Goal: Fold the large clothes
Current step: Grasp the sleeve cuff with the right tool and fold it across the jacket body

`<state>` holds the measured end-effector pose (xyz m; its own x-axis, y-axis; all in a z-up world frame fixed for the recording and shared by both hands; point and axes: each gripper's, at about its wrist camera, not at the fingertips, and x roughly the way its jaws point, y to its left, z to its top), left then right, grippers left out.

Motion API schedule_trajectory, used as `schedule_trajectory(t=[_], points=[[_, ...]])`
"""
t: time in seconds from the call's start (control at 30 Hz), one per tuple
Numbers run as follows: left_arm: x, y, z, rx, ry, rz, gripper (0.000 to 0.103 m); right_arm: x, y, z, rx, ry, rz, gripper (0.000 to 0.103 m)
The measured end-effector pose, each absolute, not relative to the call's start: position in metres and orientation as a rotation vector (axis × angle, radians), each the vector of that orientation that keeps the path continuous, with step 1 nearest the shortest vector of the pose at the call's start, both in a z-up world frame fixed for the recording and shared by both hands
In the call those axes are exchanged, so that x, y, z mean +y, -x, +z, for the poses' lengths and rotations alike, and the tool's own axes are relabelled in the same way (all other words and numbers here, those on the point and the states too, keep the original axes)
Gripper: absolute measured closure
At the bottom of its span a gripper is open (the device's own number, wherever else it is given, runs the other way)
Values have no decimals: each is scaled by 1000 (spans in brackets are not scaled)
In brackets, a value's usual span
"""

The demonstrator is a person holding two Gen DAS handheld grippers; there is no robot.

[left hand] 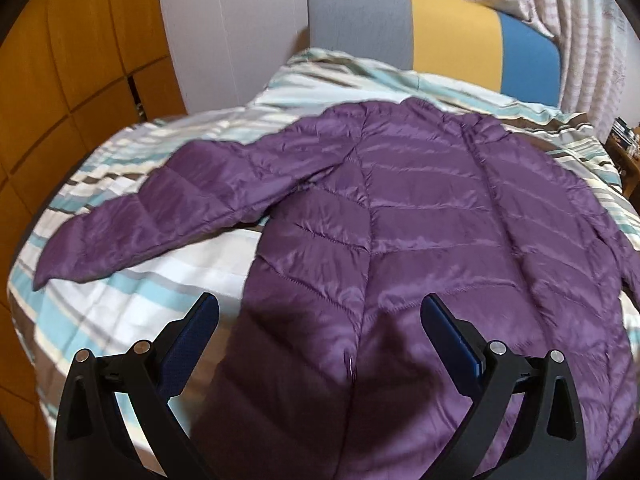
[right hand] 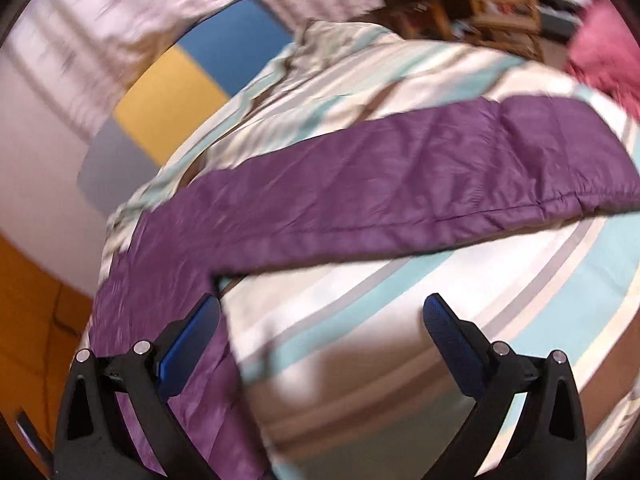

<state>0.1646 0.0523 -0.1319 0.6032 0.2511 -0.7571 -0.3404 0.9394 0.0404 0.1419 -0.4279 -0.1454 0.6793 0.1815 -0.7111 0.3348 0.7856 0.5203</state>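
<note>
A purple quilted puffer jacket [left hand: 420,220] lies flat on a striped bed, collar toward the headboard. Its one sleeve [left hand: 152,216] stretches out to the left. My left gripper [left hand: 320,312] is open and empty, hovering above the jacket's lower hem. In the right wrist view the other sleeve [right hand: 400,176] stretches out to the right across the bed, and the jacket body [right hand: 160,272] runs down the left side. My right gripper [right hand: 320,312] is open and empty, above the bedspread just below that sleeve's armpit. The right view is blurred.
The bed has a striped white, teal and brown cover [left hand: 120,312]. A grey, yellow and blue headboard [left hand: 440,36] stands at the far end, with curtains [left hand: 580,20] behind. A wooden wardrobe [left hand: 60,80] is at left. A pink item [right hand: 604,60] and wooden furniture [right hand: 480,0] lie beyond the bed.
</note>
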Motion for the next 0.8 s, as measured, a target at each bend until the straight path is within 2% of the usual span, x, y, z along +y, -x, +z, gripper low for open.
schedule_trajectory(t=[0.13,0.27,0.33,0.4,0.53,0.8], points=[[64,-185,-148,863,101,391,3,-461,-140,-161,802,-848,-150,17],[76,-200,-158,879,82,421,3,-492,-137,-161,707,-926,-216,26],[80,-204,-162,882,76,435,3,-506,-133,-163,674,-980,-255,37],[86,-207,-165,883,68,447,3,-520,-129,-166,638,-1041,-291,42],[97,-209,-176,903,121,420,3,-539,-126,-167,579,-1116,-345,48],[100,-208,-182,897,164,403,3,-565,-129,-166,524,-1145,-471,52]])
